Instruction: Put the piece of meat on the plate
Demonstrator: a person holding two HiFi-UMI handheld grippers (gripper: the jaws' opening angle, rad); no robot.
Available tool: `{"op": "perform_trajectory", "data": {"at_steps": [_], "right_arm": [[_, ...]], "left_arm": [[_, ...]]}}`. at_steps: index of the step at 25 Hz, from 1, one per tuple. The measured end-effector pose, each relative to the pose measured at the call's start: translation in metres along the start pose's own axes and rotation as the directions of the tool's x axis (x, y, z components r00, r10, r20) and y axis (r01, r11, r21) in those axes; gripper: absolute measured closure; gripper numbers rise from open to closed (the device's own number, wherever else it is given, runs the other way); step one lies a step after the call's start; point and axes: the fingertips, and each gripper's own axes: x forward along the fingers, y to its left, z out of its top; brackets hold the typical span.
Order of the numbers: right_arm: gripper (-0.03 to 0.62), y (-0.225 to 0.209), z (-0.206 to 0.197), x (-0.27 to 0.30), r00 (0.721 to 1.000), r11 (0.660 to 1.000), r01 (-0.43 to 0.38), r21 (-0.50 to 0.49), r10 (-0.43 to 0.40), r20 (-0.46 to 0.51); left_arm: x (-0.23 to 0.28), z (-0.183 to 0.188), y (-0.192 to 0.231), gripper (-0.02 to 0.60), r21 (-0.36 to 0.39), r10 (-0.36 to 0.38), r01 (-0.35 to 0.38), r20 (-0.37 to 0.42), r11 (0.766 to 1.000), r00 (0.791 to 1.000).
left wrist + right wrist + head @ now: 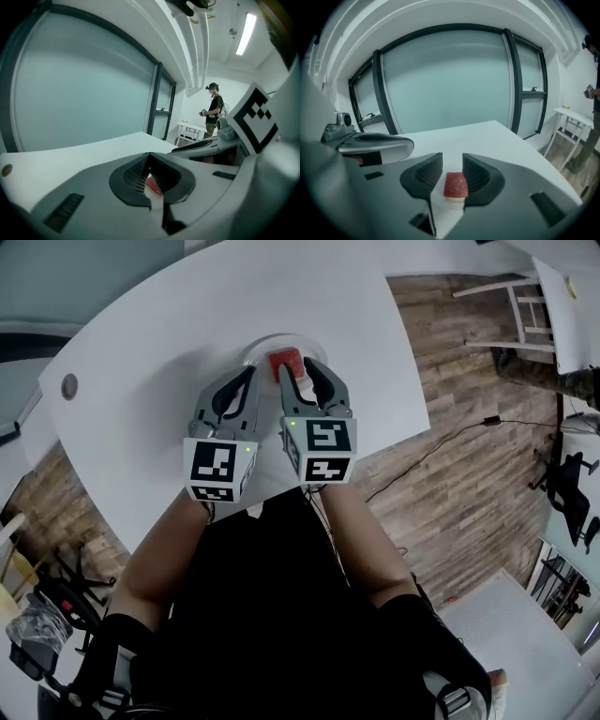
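Observation:
A red piece of meat [285, 363] lies on a white plate [262, 342] near the table's middle. My right gripper [300, 369] hovers just over it. In the right gripper view the meat [455, 184] shows in the gap between the jaws of the right gripper [452, 162]. A strip of space remains on its left side, so the pads do not clamp it. My left gripper [246, 377] hangs beside the right one, at the plate's near left. Its jaws meet at the tips [150, 156] with nothing held. A sliver of the meat [153, 185] shows below them.
The white table [169, 352] has a round grommet [69, 385] at its left and ends in a curved edge over the wooden floor [450, 456]. A cable [441, 442] lies on that floor. A person [214, 110] stands by a small white table [191, 131] far behind.

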Motion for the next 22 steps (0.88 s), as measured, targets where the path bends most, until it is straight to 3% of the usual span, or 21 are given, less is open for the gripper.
{"op": "perform_trajectory", "data": {"at_steps": [11, 22], "right_arm": [[0.576, 0.027, 0.058, -0.070, 0.982, 0.999, 0.037, -0.038, -0.030, 0.185], [0.589, 0.044, 0.120, -0.138, 0.937, 0.998, 0.014, -0.061, 0.008, 0.348]], "left_arm": [[-0.057, 0.062, -0.023, 0.578, 0.059, -0.007, 0.000, 0.127, 0.998, 0.992], [-0.099, 0.124, -0.048, 0.578, 0.101, -0.032, 0.005, 0.262, 0.995, 0.965]]}}
